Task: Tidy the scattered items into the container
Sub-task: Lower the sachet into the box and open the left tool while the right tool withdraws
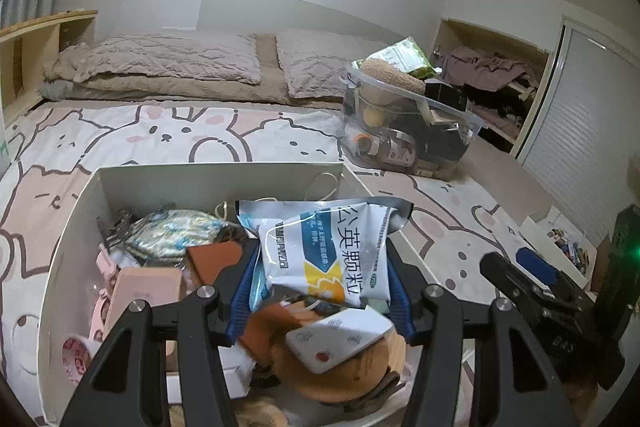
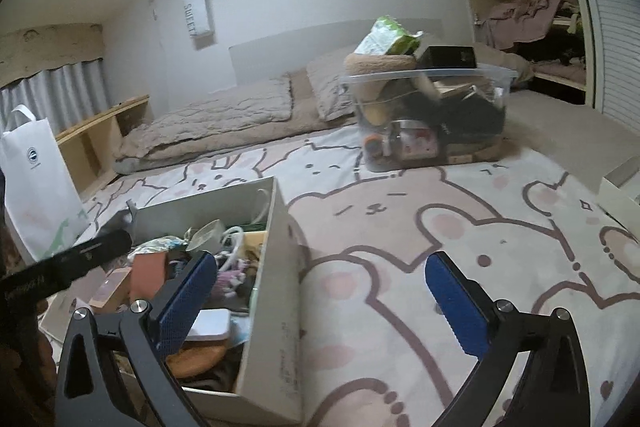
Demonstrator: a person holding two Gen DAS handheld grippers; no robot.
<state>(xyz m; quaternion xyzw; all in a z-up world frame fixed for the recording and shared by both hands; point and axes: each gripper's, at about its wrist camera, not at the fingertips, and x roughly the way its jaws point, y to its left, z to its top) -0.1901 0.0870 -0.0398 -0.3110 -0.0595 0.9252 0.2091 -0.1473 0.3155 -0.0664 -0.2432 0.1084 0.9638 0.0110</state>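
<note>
A white open box [image 1: 72, 227] sits on the cartoon-print bedspread and holds several items: a patterned pouch, pink objects, a brown card, a white remote-like device [image 1: 340, 343] and a round wooden piece. My left gripper [image 1: 320, 267] hangs over the box, its jaws closed on a white-and-blue medicine sachet [image 1: 328, 251]. My right gripper [image 2: 320, 299] is open and empty, straddling the box's right wall [image 2: 276, 267], one finger inside and one over the bedspread. It shows in the left wrist view [image 1: 536, 275] to the right.
A clear plastic bin [image 1: 404, 131] stuffed with items stands further up the bed, also in the right wrist view [image 2: 428, 115]. Pillows [image 1: 168, 59] lie at the headboard. A white paper bag [image 2: 36, 183] stands left. Another white box [image 1: 560, 251] is at the right edge.
</note>
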